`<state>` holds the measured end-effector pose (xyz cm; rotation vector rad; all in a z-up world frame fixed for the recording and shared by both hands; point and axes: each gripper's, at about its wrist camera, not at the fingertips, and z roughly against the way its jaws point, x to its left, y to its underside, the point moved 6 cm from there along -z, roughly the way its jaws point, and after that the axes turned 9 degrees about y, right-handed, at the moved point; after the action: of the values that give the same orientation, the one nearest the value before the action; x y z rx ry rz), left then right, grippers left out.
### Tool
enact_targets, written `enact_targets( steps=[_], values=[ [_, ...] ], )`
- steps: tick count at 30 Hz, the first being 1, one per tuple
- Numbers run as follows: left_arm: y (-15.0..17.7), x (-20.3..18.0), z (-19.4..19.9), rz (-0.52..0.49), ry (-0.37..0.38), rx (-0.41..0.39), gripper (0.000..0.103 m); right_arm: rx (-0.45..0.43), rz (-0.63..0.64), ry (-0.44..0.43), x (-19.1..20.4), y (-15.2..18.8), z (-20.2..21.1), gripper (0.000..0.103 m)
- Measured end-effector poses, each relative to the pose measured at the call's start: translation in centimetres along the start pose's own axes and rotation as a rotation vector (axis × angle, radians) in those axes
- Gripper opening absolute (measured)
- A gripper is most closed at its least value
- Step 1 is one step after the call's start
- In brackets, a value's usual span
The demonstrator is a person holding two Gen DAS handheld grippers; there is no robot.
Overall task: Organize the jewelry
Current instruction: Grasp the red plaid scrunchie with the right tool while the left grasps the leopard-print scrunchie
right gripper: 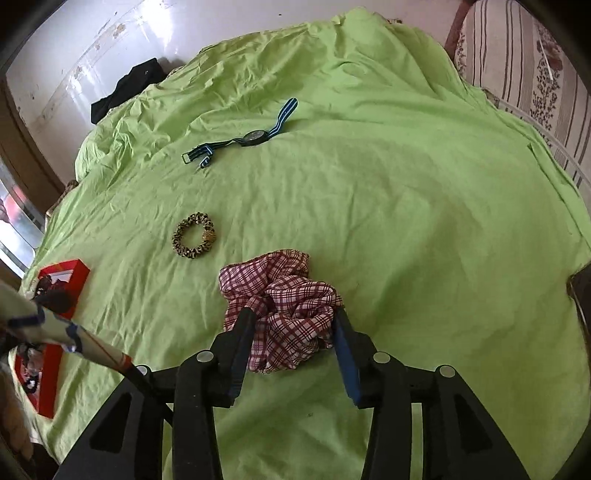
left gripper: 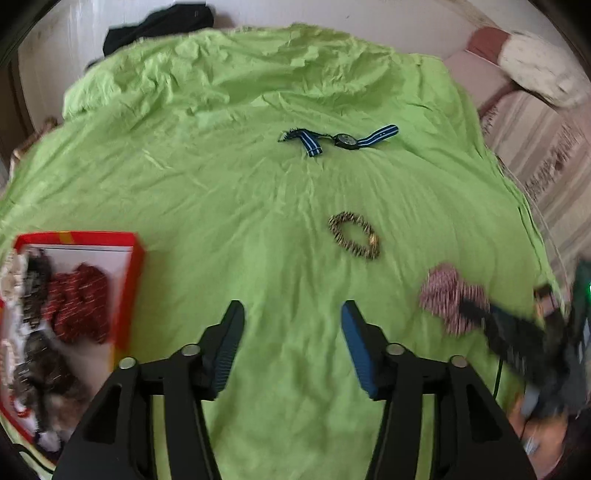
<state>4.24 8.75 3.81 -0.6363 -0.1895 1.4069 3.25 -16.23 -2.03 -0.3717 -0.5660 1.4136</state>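
Observation:
A red-and-white plaid scrunchie (right gripper: 284, 310) lies on the green sheet (right gripper: 406, 206). My right gripper (right gripper: 293, 317) is open, its fingers on either side of the scrunchie's near part. In the left wrist view the scrunchie (left gripper: 447, 291) shows blurred at right with the right gripper (left gripper: 480, 314) on it. My left gripper (left gripper: 291, 314) is open and empty over bare sheet (left gripper: 207, 166). A leopard-print scrunchie (left gripper: 355, 235) (right gripper: 194, 240) and a blue-striped watch (left gripper: 341, 140) (right gripper: 243, 142) lie further out. A red box (left gripper: 125, 280) (right gripper: 75, 280) at left holds several pieces.
A dark garment (left gripper: 162, 26) (right gripper: 129, 88) lies at the bed's far edge by the wall. A striped sofa (right gripper: 535, 66) with a pillow (left gripper: 535, 62) stands to the right. The holder's sleeve (right gripper: 55, 328) crosses the left of the right wrist view.

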Motion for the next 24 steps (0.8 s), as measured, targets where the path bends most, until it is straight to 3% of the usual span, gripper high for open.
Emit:
enact_targets(
  steps=[4,9,14,16,18,19,22,24],
  values=[
    [-2.2,-0.8,-5.5,0.041,0.027,0.087,0.055,-0.010,-0.018,-0.001,-0.3,-0.1,0.2,0.050],
    [-4.2,-1.2,-10.3,0.055,0.024,0.121,0.054,0.026,-0.011,0.018,-0.4,0.0,-1.0,0.050],
    [-5.7,-2.4,-13.1,0.002,0.021,0.137,0.054,0.038,0.024,0.027,0.0,0.1,-1.7,0.050],
    [-5.6,-2.9,-13.8,-0.020,-0.007,0.138,0.045,0.038,0.037,0.031,0.2,0.0,-1.9,0.050],
    [-5.3,-3.4,-14.0,-0.059,-0.048,0.123,0.014,0.039,0.054,0.033,0.5,-0.1,-2.2,0.050],
    [-5.2,-3.7,-14.0,-0.079,-0.047,0.121,0.006,0.037,0.061,0.040,0.5,0.0,-2.3,0.046],
    [-4.5,-4.4,-12.8,-0.098,-0.037,0.110,0.005,0.042,0.090,0.056,0.7,0.1,-2.5,0.027],
    [-4.1,-4.8,-11.5,-0.116,-0.039,0.089,0.005,0.036,0.099,0.064,0.8,0.2,-2.4,0.022]
  ],
)
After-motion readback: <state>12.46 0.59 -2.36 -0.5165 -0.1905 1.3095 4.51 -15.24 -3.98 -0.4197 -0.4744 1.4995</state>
